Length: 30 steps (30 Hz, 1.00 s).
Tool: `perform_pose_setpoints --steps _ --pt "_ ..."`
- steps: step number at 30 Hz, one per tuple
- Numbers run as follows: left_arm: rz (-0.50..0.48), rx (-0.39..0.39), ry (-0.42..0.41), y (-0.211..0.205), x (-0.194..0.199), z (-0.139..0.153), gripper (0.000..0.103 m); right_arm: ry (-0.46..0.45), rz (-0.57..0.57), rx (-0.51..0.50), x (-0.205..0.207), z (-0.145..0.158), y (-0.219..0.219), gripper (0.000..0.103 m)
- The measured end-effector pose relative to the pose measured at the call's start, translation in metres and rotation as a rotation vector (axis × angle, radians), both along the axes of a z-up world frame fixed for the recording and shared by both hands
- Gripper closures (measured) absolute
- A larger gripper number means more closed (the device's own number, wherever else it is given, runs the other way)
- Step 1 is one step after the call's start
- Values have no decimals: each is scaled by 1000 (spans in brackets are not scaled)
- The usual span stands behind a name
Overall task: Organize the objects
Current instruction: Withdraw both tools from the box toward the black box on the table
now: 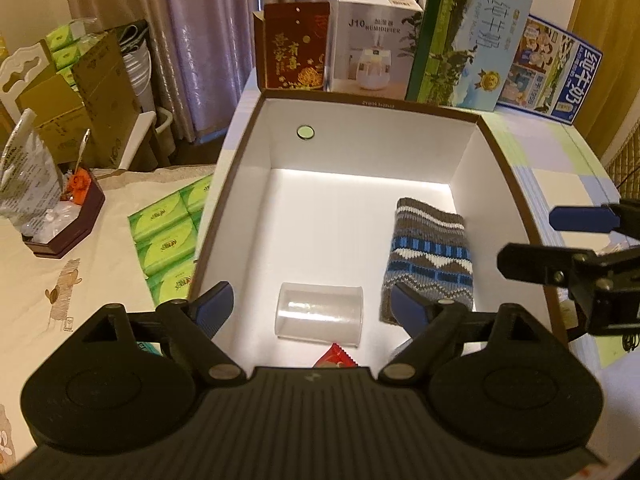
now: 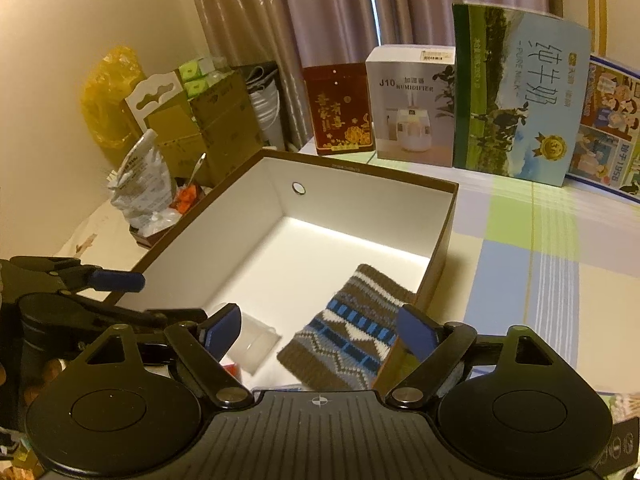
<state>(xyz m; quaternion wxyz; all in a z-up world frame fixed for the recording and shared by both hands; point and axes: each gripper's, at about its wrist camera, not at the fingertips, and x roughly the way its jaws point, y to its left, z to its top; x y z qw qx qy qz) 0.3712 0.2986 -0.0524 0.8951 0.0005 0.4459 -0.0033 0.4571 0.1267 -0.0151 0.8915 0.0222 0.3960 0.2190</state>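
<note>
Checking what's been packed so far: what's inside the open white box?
Inside the box: a clear plastic cup on its side, a knitted sleeve and a red wrapper, partly covered by the left gripper.

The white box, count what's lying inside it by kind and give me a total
Inside the white box:
Knitted sleeve: 1
Clear plastic cup, on its side: 1
Red wrapper, partly hidden by the left gripper's body: 1
Total: 3
</note>
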Motion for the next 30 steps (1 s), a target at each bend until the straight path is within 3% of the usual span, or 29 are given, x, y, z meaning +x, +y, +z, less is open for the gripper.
perform_pose_setpoints --steps 12,30 --pt "-13 -30 -63 -13 -39 30 18 -11 -13 32 -43 16 -17 17" --pt "-81 -69 -71 -61 -92 41 18 3 -51 46 -105 27 -60 16"
